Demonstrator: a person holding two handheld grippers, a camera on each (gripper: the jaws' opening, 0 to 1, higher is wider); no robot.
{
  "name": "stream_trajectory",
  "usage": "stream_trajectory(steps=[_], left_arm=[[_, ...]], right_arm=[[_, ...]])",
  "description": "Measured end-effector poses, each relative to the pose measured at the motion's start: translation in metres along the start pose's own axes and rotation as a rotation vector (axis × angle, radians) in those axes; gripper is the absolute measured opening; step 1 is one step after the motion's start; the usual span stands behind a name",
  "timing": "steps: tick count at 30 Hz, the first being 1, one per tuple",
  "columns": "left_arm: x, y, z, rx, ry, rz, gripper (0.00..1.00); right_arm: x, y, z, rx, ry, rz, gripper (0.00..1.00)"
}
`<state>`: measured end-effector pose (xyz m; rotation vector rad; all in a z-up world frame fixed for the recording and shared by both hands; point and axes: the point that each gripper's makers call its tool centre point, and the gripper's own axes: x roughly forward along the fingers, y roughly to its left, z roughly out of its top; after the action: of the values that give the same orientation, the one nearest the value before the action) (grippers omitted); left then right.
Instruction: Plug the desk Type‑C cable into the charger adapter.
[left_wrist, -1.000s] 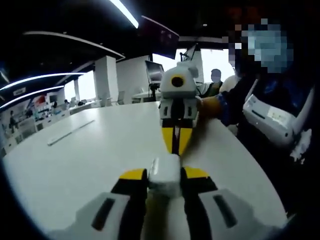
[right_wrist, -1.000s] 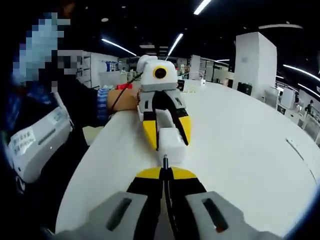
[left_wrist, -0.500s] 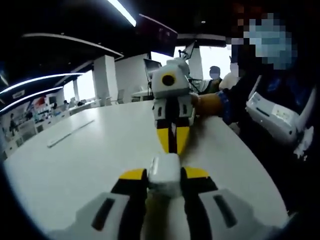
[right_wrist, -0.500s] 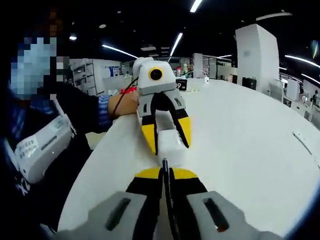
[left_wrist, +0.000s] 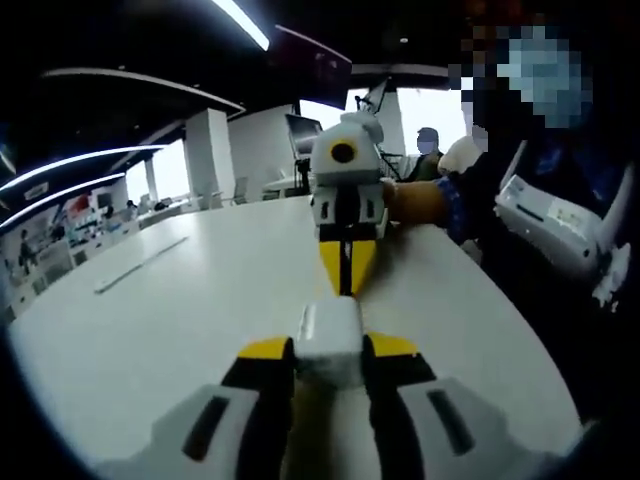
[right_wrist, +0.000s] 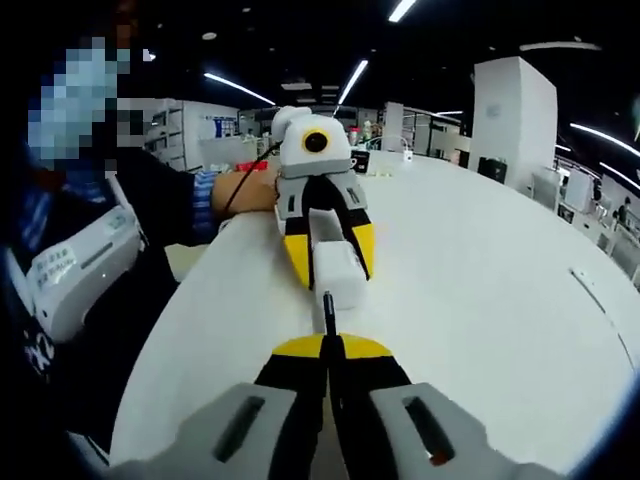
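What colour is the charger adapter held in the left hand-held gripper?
White. The charger adapter shows best in the left gripper view, clamped between yellow-and-black jaws.

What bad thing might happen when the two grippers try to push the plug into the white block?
1. The cable plug sticks out thin and small from the shut right gripper. If it meets the charger adapter a bit off-line, it may bend or miss the port.

2. The left gripper pinches the adapter by its sides above the table. A hard push might make it slip or twist.
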<state>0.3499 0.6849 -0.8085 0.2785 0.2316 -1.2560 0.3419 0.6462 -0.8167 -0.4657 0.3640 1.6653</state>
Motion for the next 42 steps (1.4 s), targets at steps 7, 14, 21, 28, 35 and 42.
stream_trajectory(steps=[7,14,21,28,35,42], left_arm=[[0.0014,0.0031,-0.001,-0.045,0.002,0.011,0.26],[0.0026,0.0035,-0.0021,-0.046,0.023,0.029,0.25],[0.0022,0.0049,-0.0028,-0.055,0.04,0.034,0.25],[0.0028,0.0055,-0.003,-0.071,0.058,0.049,0.25],[0.0049,0.0038,-0.0031,-0.079,0.063,0.053,0.25],[0.0056,0.0052,-0.0018,-0.08,0.068,0.057,0.25]], right_arm=[[-0.0009,-0.0054,0.0016,0.002,0.006,-0.041,0.02],[-0.001,-0.0072,0.0037,-0.004,0.013,-0.079,0.01],[-0.0013,-0.0075,0.0053,0.002,0.014,-0.1,0.0],[0.0013,-0.0087,0.0016,0.024,0.024,-0.11,0.0],[0.0012,-0.0073,0.0013,0.022,0.03,-0.123,0.0],[0.0005,-0.0077,0.0014,0.023,0.036,-0.132,0.0]])
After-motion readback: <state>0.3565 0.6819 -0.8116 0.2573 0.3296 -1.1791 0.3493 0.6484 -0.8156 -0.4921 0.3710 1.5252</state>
